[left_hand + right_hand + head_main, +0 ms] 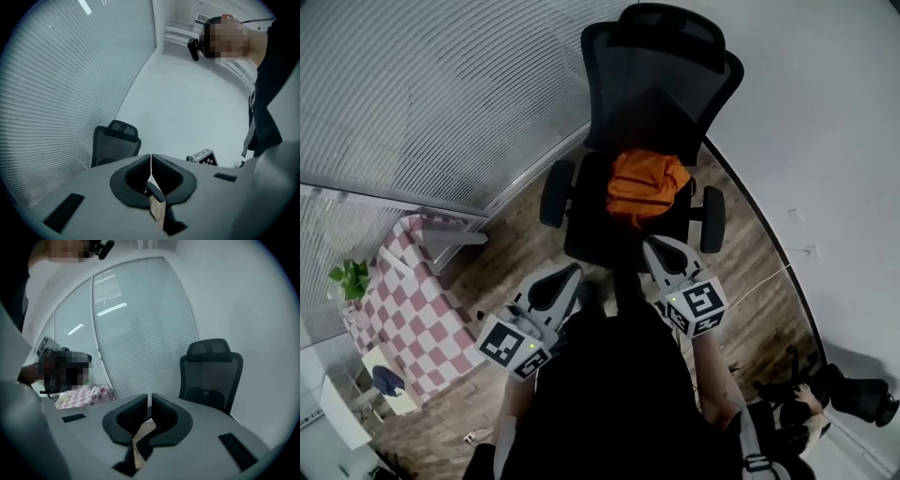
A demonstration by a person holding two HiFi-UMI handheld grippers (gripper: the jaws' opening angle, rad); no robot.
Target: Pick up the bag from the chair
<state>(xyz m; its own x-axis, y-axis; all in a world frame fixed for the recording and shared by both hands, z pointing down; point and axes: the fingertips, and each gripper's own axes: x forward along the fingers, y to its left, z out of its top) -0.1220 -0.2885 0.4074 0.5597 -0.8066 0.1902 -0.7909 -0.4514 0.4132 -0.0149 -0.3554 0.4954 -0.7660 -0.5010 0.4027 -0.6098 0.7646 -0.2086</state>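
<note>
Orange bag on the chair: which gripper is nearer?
Right. The right gripper sits just short of the orange bag; the left gripper is farther back and to the left.

The head camera sits high, on the person's head, and looks steeply down. The chair [647, 122] lies ahead at the top of its picture, and the left gripper [570, 274] and the right gripper [653, 247] are close below it. Each gripper camera rides just behind its own jaws, very near to them, and looks along them almost level. The left gripper view faces the white wall, with the chair at its left side. The right gripper view faces the blinds [140, 329], with the chair at its right side. All three views share the chair and the blinds. The head view and the right gripper view share also the checked table [422, 309].
</note>
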